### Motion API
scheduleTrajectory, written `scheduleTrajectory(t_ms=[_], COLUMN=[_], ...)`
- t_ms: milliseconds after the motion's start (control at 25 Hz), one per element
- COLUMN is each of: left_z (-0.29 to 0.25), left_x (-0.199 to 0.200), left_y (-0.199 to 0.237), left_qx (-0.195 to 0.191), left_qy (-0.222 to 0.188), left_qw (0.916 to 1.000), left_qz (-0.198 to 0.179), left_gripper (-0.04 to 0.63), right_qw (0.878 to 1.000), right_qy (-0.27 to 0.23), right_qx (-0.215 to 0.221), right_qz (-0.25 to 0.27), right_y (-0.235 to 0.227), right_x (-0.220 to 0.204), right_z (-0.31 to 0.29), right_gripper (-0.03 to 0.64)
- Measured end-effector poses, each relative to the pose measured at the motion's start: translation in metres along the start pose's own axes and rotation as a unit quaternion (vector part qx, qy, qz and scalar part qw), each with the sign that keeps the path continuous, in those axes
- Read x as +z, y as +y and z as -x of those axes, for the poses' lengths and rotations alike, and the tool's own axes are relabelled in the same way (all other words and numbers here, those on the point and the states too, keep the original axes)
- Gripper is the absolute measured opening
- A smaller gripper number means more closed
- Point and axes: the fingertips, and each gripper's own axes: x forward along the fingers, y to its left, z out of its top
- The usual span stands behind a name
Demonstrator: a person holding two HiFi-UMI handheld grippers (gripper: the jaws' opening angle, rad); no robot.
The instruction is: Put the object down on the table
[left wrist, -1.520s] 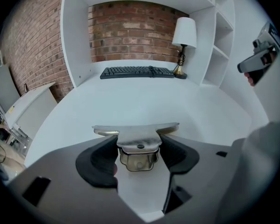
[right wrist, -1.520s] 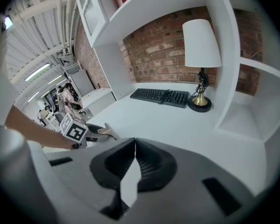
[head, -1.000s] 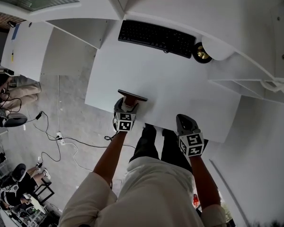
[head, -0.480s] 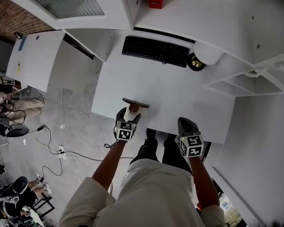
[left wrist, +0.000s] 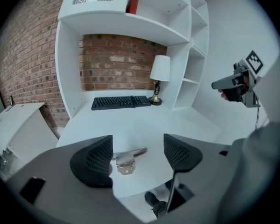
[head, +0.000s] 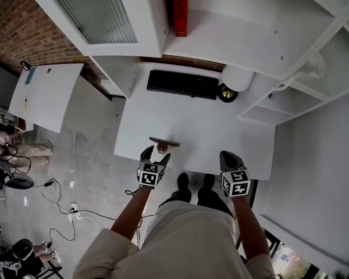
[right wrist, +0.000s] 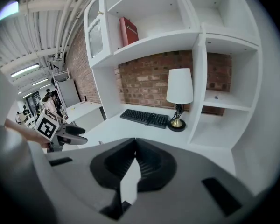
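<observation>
Left claw [left wrist: 136,146] jaws apart, empty. Metal object [left wrist: 125,158] flat on counter [left wrist: 144,125], just ahead, between jaws. Right claw [right wrist: 132,158] jaws together, empty. Placement apparently done; only withdrawal left.

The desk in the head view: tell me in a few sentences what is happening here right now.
A person stands at the front edge of the white desk with a gripper in each hand. The left gripper is open, and the small metal object appears to lie on the desk between and just beyond its spread jaws, so the put-down looks done. The right gripper is shut on nothing and held off to the side. A keyboard and a lamp sit at the back.
</observation>
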Motion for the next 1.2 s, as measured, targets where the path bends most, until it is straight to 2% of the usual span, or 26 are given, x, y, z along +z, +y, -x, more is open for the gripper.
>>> scheduleTrajectory(t_ms=[120, 320, 640, 800, 1040, 1200], left_z=[0.014, 0.036, 0.063, 0.086, 0.119, 0.133], left_x=[0.017, 0.043, 0.079, 0.101, 0.137, 0.154], left_y=[-0.010, -0.032, -0.051, -0.061, -0.080, -0.089], left_qx=[-0.015, -0.038, -0.018, 0.004, -0.008, 0.009], left_qy=[-0.023, -0.046, -0.082, -0.108, -0.162, -0.182], left_qw=[0.9996, 0.9979, 0.9963, 0.9941, 0.9860, 0.9829], left_qz=[0.000, -0.023, -0.018, -0.008, 0.040, 0.028], left_gripper=[0.327, 0.294, 0.247, 0.211, 0.177, 0.142], right_qw=[1.000, 0.999, 0.998, 0.996, 0.991, 0.986], right_qy=[-0.011, -0.030, -0.054, -0.073, -0.103, -0.125], right_qx=[-0.010, -0.014, 0.016, 0.041, 0.071, 0.086], right_qz=[-0.010, -0.016, -0.005, 0.013, 0.045, 0.066], right_y=[-0.006, -0.008, -0.013, -0.011, -0.007, -0.006], right_x=[0.008, 0.021, 0.051, 0.072, 0.098, 0.112], right_z=[0.015, 0.037, 0.058, 0.067, 0.087, 0.096], right_gripper=[0.003, 0.003, 0.003, 0.003, 0.003, 0.003])
